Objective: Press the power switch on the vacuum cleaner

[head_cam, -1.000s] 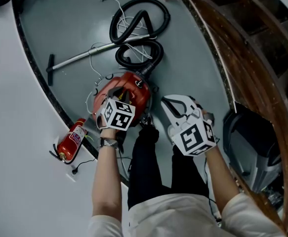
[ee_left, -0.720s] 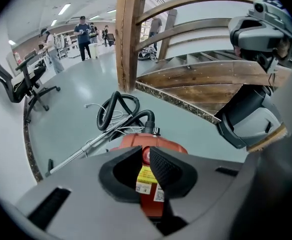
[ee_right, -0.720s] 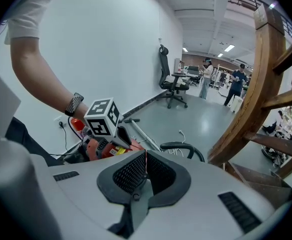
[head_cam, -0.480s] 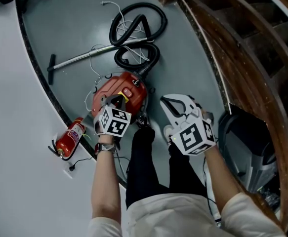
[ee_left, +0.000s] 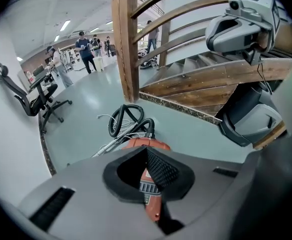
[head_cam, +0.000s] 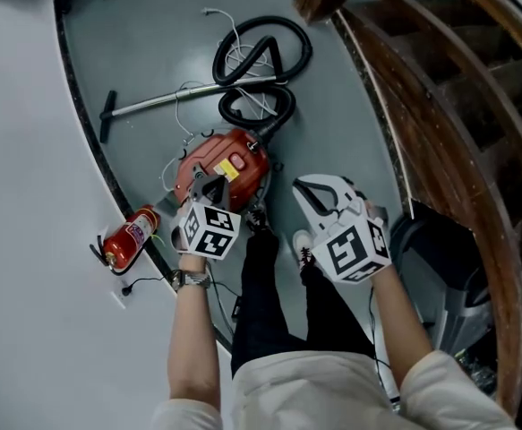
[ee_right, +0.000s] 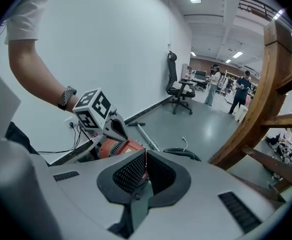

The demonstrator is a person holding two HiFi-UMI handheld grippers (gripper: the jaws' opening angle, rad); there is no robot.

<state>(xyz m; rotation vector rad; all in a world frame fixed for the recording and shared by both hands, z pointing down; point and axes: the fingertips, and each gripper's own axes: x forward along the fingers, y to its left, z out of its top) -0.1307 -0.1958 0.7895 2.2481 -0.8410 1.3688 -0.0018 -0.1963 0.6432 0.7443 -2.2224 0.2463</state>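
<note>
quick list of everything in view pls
vacuum cleaner: one, red, on the grey floor, centre
hose: one, black, looped beyond the vacuum cleaner
wand: one, metal, lying left of the hose
fire extinguisher: one, red, by the white wall
office chair: one, black, farther along the wall
staircase: one, brown wood, at the right
people: several, mostly dark-clothed, far past the office chair
left gripper: one, grey, jaws together, aimed at the vacuum cleaner
right gripper: one, white, jaws together, empty
</note>
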